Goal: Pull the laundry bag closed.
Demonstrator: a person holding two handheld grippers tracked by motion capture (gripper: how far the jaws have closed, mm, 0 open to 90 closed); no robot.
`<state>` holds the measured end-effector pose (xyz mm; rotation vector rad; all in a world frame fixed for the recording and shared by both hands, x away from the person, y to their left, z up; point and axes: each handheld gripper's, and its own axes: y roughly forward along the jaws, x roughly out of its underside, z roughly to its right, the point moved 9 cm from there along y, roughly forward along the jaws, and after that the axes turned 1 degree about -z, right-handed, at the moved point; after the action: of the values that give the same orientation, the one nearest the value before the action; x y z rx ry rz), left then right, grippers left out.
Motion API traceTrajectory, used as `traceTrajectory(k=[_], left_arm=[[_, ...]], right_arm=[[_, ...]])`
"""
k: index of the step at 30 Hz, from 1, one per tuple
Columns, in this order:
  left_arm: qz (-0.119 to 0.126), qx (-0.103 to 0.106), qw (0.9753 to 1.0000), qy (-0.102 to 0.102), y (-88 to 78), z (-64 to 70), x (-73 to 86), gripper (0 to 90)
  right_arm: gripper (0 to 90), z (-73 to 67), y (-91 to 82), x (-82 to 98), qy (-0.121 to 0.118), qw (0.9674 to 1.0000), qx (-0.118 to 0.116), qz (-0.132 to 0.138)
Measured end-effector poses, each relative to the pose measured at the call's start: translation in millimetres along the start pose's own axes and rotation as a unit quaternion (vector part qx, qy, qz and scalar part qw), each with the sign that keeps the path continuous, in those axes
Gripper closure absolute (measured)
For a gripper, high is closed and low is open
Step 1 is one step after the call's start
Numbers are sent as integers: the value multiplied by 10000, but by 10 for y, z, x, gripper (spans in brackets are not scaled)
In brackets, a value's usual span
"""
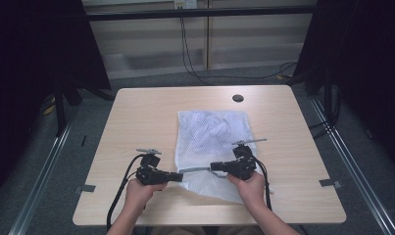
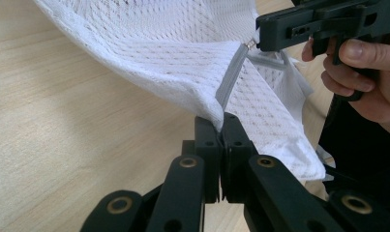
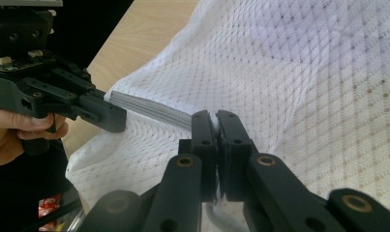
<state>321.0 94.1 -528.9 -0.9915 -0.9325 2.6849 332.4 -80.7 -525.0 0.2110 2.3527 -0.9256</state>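
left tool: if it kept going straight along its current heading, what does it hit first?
The left tool points across the table at the right tool, both shut on the white mesh bag along its grey zipper strip. Pushing on, it would bunch the bag, then likely meet the right tool.

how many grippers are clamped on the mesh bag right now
2. The left gripper is shut on the white mesh laundry bag at the near-left end of its grey zipper strip; the right gripper is shut on the strip's other end.

A pale wooden table stands on grey floor, black curtains on both sides.
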Motion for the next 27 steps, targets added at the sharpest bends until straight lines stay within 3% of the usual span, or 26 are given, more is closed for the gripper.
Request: traceTrajectory(k=[3, 27], left_arm=[[38, 32, 10000, -39, -3, 5, -1, 883], [45, 7, 9999, -98, -31, -27, 7, 883]], right_arm=[[868, 21, -16, -2, 94, 9999, -73, 6], [869, 66, -78, 11, 72, 10000, -1, 60]])
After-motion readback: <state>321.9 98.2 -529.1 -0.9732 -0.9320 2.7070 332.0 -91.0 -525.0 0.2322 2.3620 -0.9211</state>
